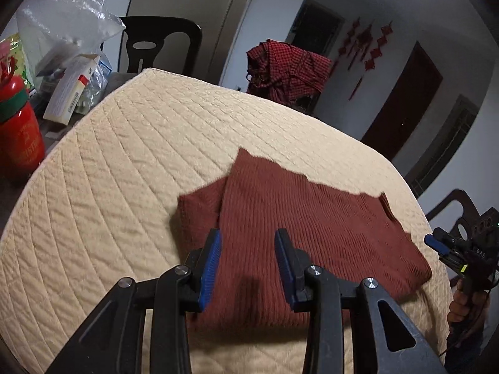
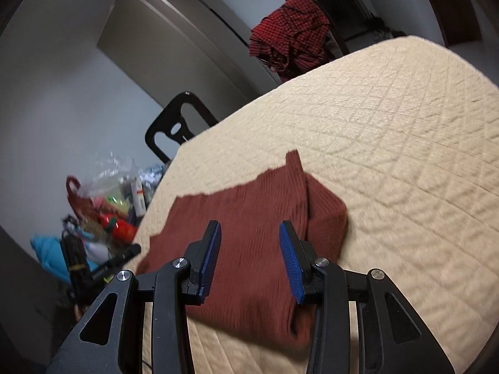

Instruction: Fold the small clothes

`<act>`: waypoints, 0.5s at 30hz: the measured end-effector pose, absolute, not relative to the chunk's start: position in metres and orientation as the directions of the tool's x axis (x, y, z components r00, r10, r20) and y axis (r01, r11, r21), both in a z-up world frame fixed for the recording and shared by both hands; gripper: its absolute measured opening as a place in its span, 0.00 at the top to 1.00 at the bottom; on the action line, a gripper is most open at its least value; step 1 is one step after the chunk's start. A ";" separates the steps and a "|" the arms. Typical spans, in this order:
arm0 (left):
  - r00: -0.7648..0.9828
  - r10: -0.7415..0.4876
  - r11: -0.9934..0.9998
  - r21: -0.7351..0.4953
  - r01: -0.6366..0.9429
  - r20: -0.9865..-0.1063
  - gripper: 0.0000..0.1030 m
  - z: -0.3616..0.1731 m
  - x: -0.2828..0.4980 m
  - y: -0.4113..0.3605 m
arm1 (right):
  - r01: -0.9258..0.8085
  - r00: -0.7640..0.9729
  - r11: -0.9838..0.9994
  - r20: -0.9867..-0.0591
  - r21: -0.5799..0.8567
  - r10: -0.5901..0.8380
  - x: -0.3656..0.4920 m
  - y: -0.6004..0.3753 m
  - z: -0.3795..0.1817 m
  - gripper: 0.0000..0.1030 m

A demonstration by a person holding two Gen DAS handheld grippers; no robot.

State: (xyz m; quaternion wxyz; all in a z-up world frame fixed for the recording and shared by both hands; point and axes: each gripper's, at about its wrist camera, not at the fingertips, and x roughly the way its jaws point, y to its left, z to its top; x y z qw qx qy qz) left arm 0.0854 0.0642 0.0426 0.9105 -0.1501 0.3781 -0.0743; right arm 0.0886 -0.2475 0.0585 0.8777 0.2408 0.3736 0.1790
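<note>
My left tongs [image 1: 248,238] stand with their blue pads [image 1: 210,268] spread apart and nothing between them, hanging over the near part of the rust-brown ribbed garment [image 1: 299,218] in the lower middle of the frame. My right tongs [image 2: 249,232] are spread the same way, gripping nothing, above that garment [image 2: 249,218] seen from its other side. The garment lies folded and flat on the cream quilted worktop [image 1: 124,162], with a narrower layer showing from under its left edge in the left view and at its right edge in the right view. At the right edge of the left view my right tongs [image 1: 436,244] and the hand [image 1: 464,302] holding them show just beside the worktop's rim. In the upper left of that view a red jar [image 1: 18,137], a white box [image 1: 73,88] and a clear plastic bag [image 1: 68,15] crowd beside the worktop. Behind stands a dark chair [image 1: 159,45], and a red checked cloth [image 1: 287,68] is draped beyond the far edge, upper middle.
</note>
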 end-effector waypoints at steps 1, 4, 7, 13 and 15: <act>0.703 -0.239 0.949 -0.316 0.021 -0.670 0.63 0.041 0.080 0.063 | -0.133 0.662 0.834 -0.578 0.536 0.477 0.081 -0.247 0.058 0.61; 0.708 -0.221 0.959 -0.283 0.032 -0.670 0.63 0.036 0.069 0.062 | -0.121 0.663 0.875 -0.618 0.469 0.423 0.061 -0.244 0.050 0.61; 0.696 -0.210 0.962 -0.270 0.024 -0.686 0.63 0.029 0.068 0.062 | -0.114 0.622 0.915 -0.690 0.388 0.370 0.055 -0.237 0.034 0.78; 0.665 -0.186 0.964 -0.264 -0.017 -0.723 0.63 0.013 0.073 0.064 | -0.042 0.617 0.941 -0.732 0.335 0.289 0.055 -0.247 0.019 0.92; 0.665 -0.179 0.967 -0.255 -0.019 -0.725 0.63 0.013 0.073 0.063 | -0.035 0.608 0.932 -0.732 0.362 0.307 0.054 -0.251 0.016 0.91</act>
